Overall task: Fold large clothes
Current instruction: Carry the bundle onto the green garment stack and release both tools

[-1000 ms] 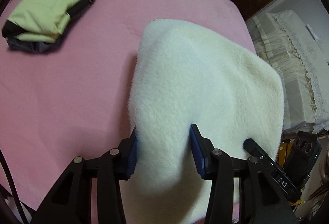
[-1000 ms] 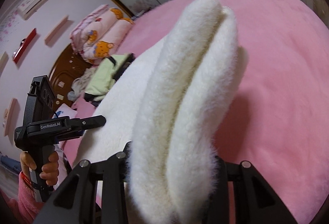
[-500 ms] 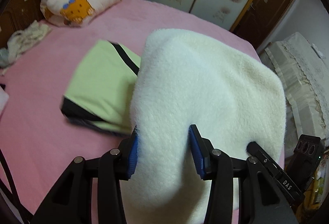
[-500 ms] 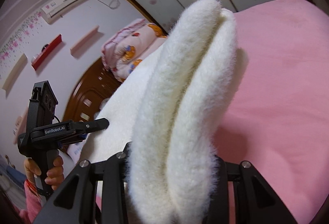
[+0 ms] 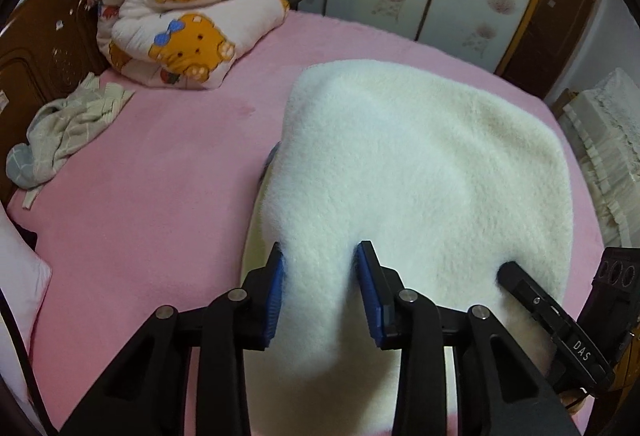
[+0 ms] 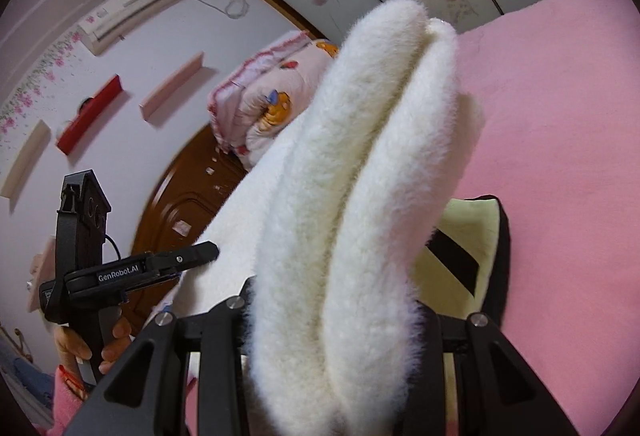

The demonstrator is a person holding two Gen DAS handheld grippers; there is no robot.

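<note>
A folded white fleece garment (image 5: pixel 420 172) is held in the air over the pink bed (image 5: pixel 140 196) by both grippers. My left gripper (image 5: pixel 320 268) is shut on one end of it between its blue pads (image 5: pixel 276 292). My right gripper (image 6: pixel 332 324) is shut on the other end, where the thick folded layers (image 6: pixel 360 196) bulge out between the fingers. The left gripper also shows in the right wrist view (image 6: pixel 192 254), and the right gripper in the left wrist view (image 5: pixel 516 276). A folded yellow-green and black garment (image 6: pixel 460 256) lies on the bed just below the fleece.
A rolled bear-print quilt (image 5: pixel 184 24) lies at the head of the bed by the brown headboard (image 5: pixel 36 48). A crumpled grey-green cloth (image 5: pixel 64 132) lies at the left. A white pillow (image 5: pixel 16 276) sits at the near left. Lace-covered furniture (image 5: pixel 608 140) stands to the right.
Both grippers have carried the fleece across the bed toward the headboard. The yellow-green garment has passed from the far left to beneath the fleece.
</note>
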